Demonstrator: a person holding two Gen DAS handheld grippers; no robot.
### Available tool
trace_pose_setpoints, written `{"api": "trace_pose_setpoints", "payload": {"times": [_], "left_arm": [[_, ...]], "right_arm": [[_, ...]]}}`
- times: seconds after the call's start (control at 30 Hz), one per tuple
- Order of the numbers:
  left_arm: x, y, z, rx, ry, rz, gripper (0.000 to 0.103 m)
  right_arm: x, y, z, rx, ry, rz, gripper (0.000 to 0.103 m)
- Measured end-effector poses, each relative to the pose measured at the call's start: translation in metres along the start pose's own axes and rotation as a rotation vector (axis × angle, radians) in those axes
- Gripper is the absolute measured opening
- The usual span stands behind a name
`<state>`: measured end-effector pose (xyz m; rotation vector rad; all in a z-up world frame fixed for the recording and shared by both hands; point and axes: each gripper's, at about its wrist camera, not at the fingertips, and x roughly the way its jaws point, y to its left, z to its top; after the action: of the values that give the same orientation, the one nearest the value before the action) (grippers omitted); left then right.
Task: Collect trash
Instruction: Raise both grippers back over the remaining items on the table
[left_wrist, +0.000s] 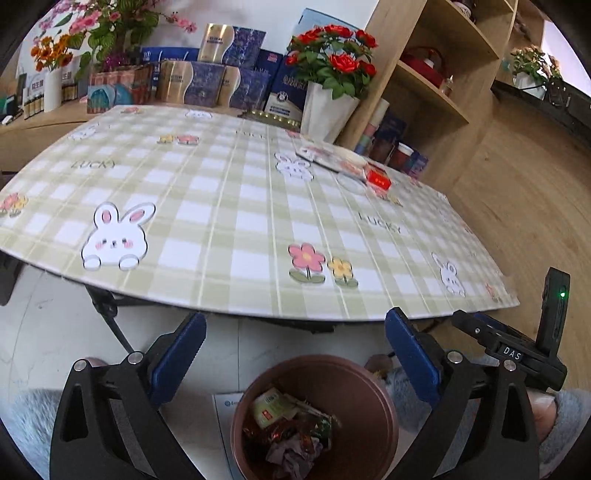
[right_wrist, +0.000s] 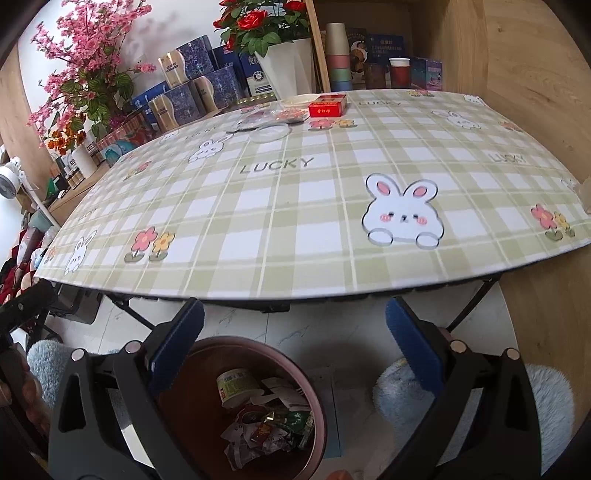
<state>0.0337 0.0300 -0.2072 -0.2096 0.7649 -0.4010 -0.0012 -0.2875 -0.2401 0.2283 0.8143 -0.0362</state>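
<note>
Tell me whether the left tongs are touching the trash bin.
Apart. The left wrist view shows the left tongs wide open and empty above the trash bin, with floor visible between the pads and its rim.

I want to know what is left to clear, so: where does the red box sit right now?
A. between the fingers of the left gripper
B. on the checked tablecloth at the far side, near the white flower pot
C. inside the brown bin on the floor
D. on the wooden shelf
B: the red box lies on the tablecloth near the white flower pot, while the bin holds only wrappers and a cup.
</note>
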Motion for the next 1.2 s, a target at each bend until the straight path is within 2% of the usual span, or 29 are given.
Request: {"api": "trace_pose_setpoints", "payload": {"times": [0.37, 0.53, 0.6, 0.63, 0.73, 0.77, 0.8, 0.83, 0.93, 1.03, 1.07, 1.13, 1.2], "left_arm": [[0.027, -0.014, 0.084, 0.069, -0.022, 0.000, 0.095], [0.062, -0.036, 0.125, 0.122, -0.001, -0.001, 0.095], [0.082, -0.047, 0.139, 0.163, 0.022, 0.025, 0.094], [0.094, -0.053, 0.145, 0.186, 0.039, 0.032, 0.086], [0.137, -0.070, 0.162, 0.213, 0.107, 0.027, 0.073], [0.150, -0.075, 0.167, 0.212, 0.127, 0.019, 0.063], [0.168, -0.083, 0.174, 0.219, 0.156, 0.016, 0.046], [0.187, -0.093, 0.182, 0.233, 0.183, 0.015, 0.035], [0.225, -0.112, 0.203, 0.223, 0.197, -0.003, 0.032], [0.260, -0.122, 0.223, 0.142, 0.227, -0.018, 0.032], [0.275, -0.124, 0.229, 0.111, 0.238, -0.007, 0.031], [0.299, -0.127, 0.236, 0.078, 0.264, 0.034, 0.023], [0.318, -0.124, 0.242, 0.016, 0.286, 0.065, 0.023]], "right_arm": [[0.005, -0.032, 0.080, 0.064, -0.062, -0.032, 0.097], [0.018, -0.055, 0.116, 0.096, -0.074, -0.057, 0.097], [0.026, -0.064, 0.128, 0.110, -0.075, -0.062, 0.097], [0.031, -0.069, 0.134, 0.120, -0.075, -0.066, 0.097], [0.049, -0.082, 0.149, 0.154, -0.079, -0.059, 0.097], [0.053, -0.086, 0.153, 0.162, -0.081, -0.059, 0.097], [0.061, -0.091, 0.159, 0.174, -0.083, -0.057, 0.097], [0.065, -0.093, 0.162, 0.180, -0.083, -0.055, 0.097], [0.081, -0.102, 0.172, 0.187, -0.079, -0.044, 0.097], [0.092, -0.110, 0.180, 0.179, -0.090, -0.064, 0.097], [0.095, -0.113, 0.182, 0.183, -0.091, -0.062, 0.097], [0.102, -0.119, 0.186, 0.193, -0.095, -0.057, 0.097], [0.107, -0.123, 0.189, 0.194, -0.097, -0.057, 0.097]]}}
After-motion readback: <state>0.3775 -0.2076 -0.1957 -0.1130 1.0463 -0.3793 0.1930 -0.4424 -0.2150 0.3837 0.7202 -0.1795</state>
